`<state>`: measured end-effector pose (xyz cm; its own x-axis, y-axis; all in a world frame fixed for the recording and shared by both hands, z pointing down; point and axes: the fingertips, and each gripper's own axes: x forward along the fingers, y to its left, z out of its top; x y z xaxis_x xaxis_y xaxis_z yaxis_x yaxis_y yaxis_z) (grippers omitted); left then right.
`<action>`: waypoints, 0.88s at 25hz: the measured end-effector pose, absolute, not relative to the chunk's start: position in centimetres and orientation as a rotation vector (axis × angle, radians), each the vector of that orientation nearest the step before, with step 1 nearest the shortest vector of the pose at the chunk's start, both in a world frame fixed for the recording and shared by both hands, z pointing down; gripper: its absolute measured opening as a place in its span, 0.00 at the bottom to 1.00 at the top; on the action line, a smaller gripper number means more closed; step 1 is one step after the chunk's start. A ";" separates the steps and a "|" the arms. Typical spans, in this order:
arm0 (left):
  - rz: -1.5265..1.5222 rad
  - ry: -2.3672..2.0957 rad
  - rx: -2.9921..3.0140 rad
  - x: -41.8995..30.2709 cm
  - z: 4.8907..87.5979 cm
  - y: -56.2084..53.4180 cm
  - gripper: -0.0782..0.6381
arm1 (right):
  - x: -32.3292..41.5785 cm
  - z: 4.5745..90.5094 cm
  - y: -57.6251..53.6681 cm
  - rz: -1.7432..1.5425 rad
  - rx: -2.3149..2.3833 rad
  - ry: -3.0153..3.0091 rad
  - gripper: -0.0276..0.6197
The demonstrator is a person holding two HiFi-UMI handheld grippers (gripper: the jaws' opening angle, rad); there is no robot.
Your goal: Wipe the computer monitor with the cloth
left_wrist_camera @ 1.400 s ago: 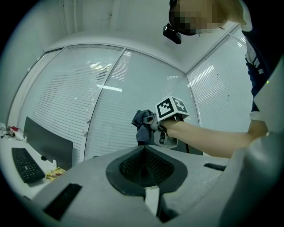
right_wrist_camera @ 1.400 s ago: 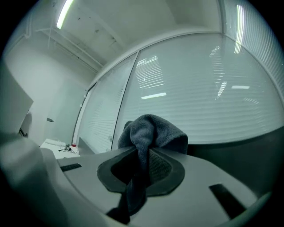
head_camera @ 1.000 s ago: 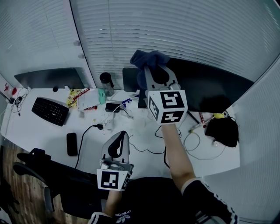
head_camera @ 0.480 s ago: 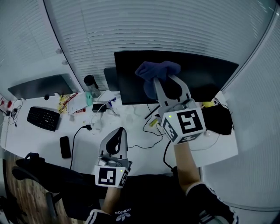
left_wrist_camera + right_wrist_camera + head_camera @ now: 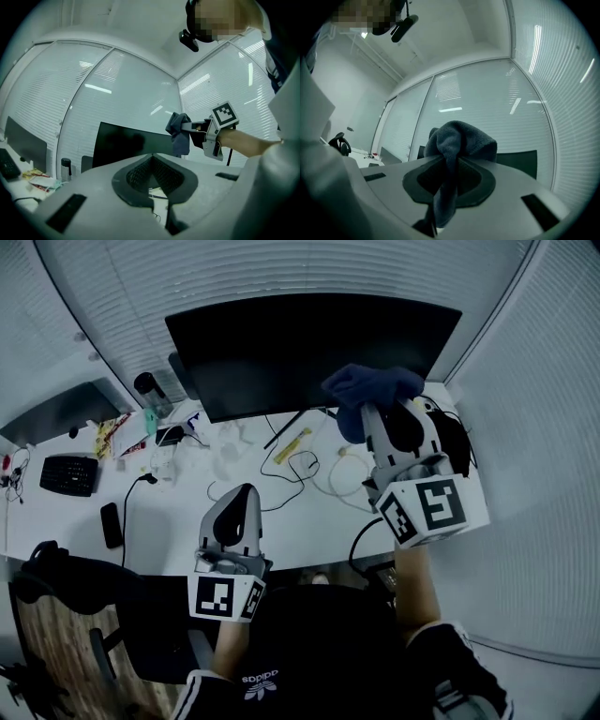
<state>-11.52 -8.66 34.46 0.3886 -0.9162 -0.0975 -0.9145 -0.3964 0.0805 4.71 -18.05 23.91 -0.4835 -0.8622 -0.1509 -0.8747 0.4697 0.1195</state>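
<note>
Nearest, the left claw (image 5: 241, 495) hangs clenched and empty over the white tabletop (image 5: 178, 521). Further off, the right claw (image 5: 373, 413) grips the soft, bunched blue cloth (image 5: 367, 388). The cloth has travelled from the left of the flat, glossy black monitor (image 5: 300, 343) to its lower right corner, so one wiping pass across the screen is probably done.

A keyboard (image 5: 68, 474) and a phone (image 5: 111, 524) are seen at the left of the white surface (image 5: 300, 531). A dark bottle (image 5: 150, 390) is set upright farther back, and loose cables (image 5: 300, 470) are spread mid-surface.
</note>
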 end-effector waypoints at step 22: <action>-0.173 -1.692 2.634 -1.9 35.8 -0.5 0.12 | 16.0 32.3 -4.6 0.126 -1.550 2.737 0.11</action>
<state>-1.93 -0.46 35.81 0.4114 -0.9071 -0.0893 -0.9064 -0.4174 0.0645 15.99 -4.56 32.28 -0.5152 -0.8564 -0.0339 -0.8559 0.5120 0.0726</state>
